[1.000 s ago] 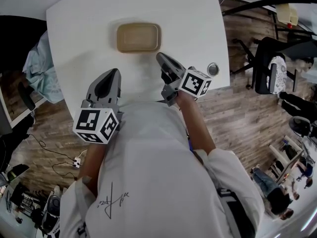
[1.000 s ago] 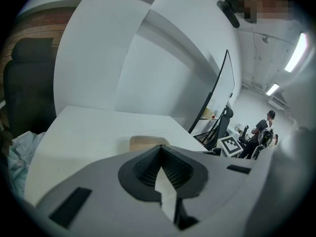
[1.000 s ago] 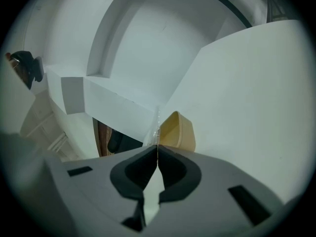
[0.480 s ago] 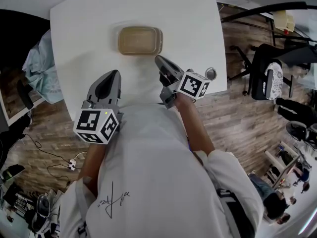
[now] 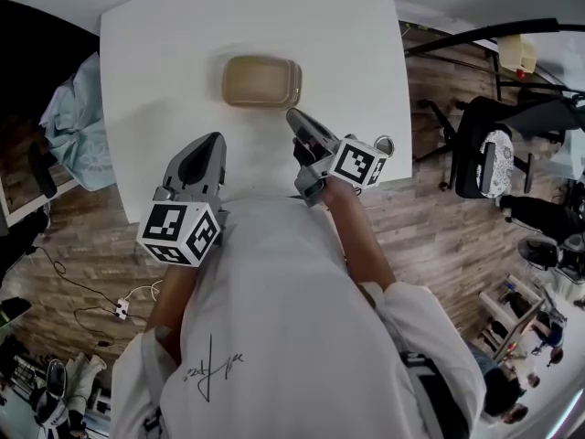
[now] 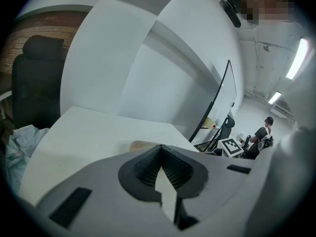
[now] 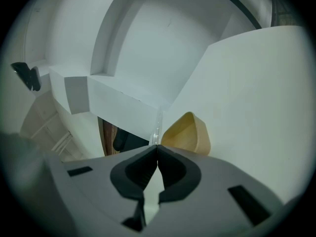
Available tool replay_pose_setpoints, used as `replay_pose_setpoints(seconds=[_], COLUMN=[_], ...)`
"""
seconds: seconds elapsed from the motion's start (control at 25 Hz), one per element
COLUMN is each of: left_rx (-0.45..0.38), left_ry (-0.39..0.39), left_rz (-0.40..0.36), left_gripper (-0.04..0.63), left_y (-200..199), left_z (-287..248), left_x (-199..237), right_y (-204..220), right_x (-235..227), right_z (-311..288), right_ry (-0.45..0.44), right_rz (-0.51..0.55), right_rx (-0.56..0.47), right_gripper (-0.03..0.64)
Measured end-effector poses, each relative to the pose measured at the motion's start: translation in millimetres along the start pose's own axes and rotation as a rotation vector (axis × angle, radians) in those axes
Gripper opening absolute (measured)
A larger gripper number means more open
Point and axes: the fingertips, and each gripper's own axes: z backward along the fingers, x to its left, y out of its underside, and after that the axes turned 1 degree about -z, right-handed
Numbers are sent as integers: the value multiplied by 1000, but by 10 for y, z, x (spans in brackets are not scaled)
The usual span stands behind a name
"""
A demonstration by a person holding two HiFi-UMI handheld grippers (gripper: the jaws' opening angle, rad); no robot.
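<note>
- Tan paper tray (image 5: 261,81): lying open side up on the white table (image 5: 155,53), midway between its left and right edges.
- Right gripper (image 5: 292,114): hovering just short of the tray's near right corner, jaws pressing together with nothing between them.
- Left gripper (image 5: 214,139): hovering by the table's near edge, farther from the tray, jaws meeting on nothing.
- Small round metal object (image 5: 384,143): sitting by the near right corner.

Looked like an open-plan office or lab. Showed wood-plank flooring (image 5: 439,218), a white table (image 5: 164,62), a black swivel chair (image 5: 480,158) off to the right, a power strip (image 5: 119,310) with cables at near left, a whiteboard on a stand (image 6: 220,100) and ceiling strip lights (image 6: 295,58).
</note>
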Motion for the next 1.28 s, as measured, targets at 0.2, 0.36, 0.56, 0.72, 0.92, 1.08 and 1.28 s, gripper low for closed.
replay_pose_setpoints(seconds=[0.2,0.36,0.56,0.72,0.92,1.08,1.28], left_rx=[-13,-20,-28,-32,-39,-45,-48], left_ry=[0,3,8,8,11,12,22], left_rz=[9,14,12,11,8,5,0], left_gripper=[3,3,3,3,3,3,3], left_y=[-8,-4,6,17,-7,-15,-15], left_z=[29,62,90,106,121,139,154], left_x=[-15,-12,-21,-22,-27,-29,-50], right_y=[-34,-61,-97,-86,-107,-109,-133], right_x=[75,157,253,271,348,368,437], right_z=[4,-1,8,20,27,37,57], right_ry=[-21,-41,-62,-66,-79,-77,-93], right_rz=[2,5,15,3,21,13,24], right_rx=[-6,-14,-26,-29,-33,-39,-47], right_gripper=[12,12,12,12,12,12,12])
